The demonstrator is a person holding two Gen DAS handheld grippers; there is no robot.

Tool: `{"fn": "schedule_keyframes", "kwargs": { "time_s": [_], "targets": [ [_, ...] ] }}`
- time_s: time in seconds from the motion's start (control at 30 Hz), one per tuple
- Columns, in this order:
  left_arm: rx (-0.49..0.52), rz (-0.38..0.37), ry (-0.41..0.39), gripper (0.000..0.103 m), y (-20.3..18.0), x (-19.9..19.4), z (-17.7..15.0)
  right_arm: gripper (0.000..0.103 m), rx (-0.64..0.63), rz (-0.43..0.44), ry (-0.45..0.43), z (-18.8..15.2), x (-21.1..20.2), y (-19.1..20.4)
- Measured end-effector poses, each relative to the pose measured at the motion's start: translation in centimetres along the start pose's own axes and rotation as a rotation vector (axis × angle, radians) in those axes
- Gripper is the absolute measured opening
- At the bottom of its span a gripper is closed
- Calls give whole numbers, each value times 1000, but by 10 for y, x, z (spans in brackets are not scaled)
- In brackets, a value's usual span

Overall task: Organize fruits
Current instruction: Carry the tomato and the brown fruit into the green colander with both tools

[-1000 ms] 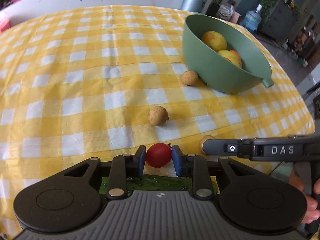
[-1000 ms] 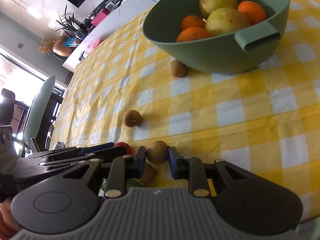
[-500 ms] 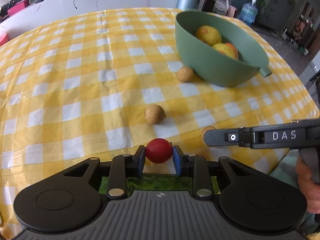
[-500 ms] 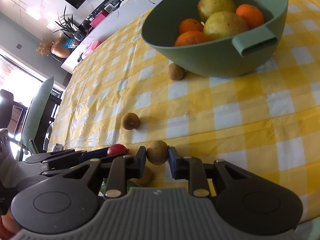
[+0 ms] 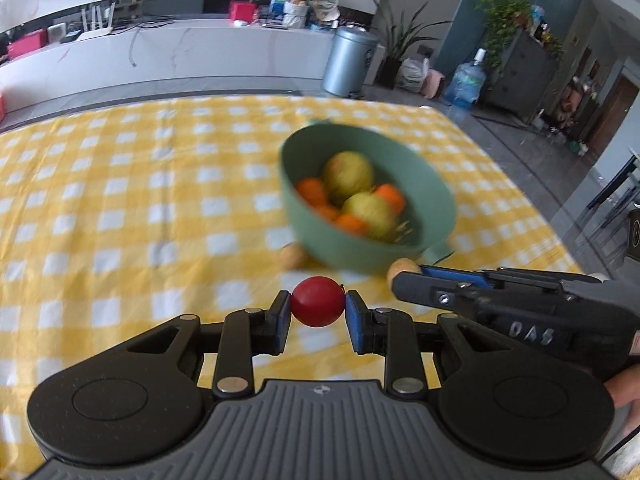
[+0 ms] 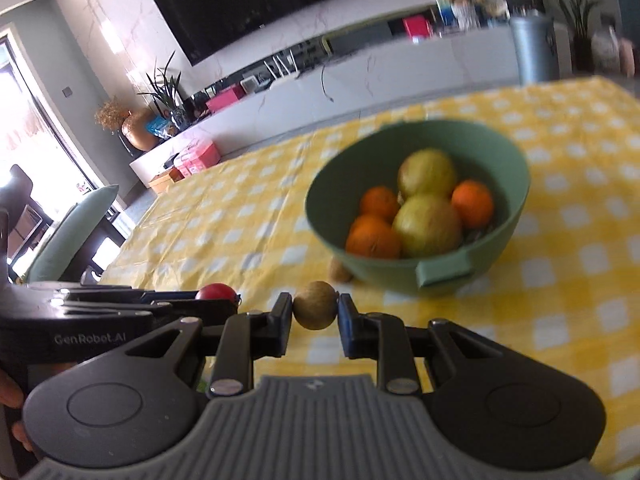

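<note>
My left gripper (image 5: pixel 318 307) is shut on a small red fruit (image 5: pixel 318 301) and holds it above the yellow checked table (image 5: pixel 120 208). My right gripper (image 6: pixel 315 312) is shut on a small brown fruit (image 6: pixel 315 310), also held in the air. A green bowl (image 5: pixel 436 200) with pale green pears and oranges stands ahead; it also shows in the right wrist view (image 6: pixel 508 160). Another small brown fruit (image 5: pixel 292 256) lies on the cloth against the bowl's near side. The right gripper shows in the left wrist view (image 5: pixel 404 270), the left one in the right wrist view (image 6: pixel 216 293).
The table's right edge (image 5: pixel 532 208) drops to the floor. A white counter (image 5: pixel 160 52) and a grey bin (image 5: pixel 350 62) stand beyond the far edge. A green chair (image 6: pixel 68 232) stands at the table's left.
Both grippers have lifted with their fruits and tilted up toward the bowl. The brown fruit that lay mid-table is out of view. The views are motion-blurred.
</note>
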State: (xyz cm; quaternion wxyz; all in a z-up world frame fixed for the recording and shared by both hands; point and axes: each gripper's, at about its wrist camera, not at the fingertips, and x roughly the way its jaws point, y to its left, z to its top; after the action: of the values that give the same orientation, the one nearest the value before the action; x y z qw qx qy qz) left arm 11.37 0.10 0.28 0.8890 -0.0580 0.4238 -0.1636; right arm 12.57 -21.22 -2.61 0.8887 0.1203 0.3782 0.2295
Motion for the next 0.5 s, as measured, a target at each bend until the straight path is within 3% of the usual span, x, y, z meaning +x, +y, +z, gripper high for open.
{"fn": "schedule_keyframes", "kwargs": {
  "time_s": [0.13,0.23,0.5],
  "targets": [
    [6,-24,7,32,-22,9,20,21,-173,-63,-14,17,-10,2],
    [9,-49,23,32,-36,19,34,21,-290,-105,25,30,-10,-6],
    [30,-89,94,32,-57,57,53,21,-387,-127,143,62,6,-47]
  ]
}}
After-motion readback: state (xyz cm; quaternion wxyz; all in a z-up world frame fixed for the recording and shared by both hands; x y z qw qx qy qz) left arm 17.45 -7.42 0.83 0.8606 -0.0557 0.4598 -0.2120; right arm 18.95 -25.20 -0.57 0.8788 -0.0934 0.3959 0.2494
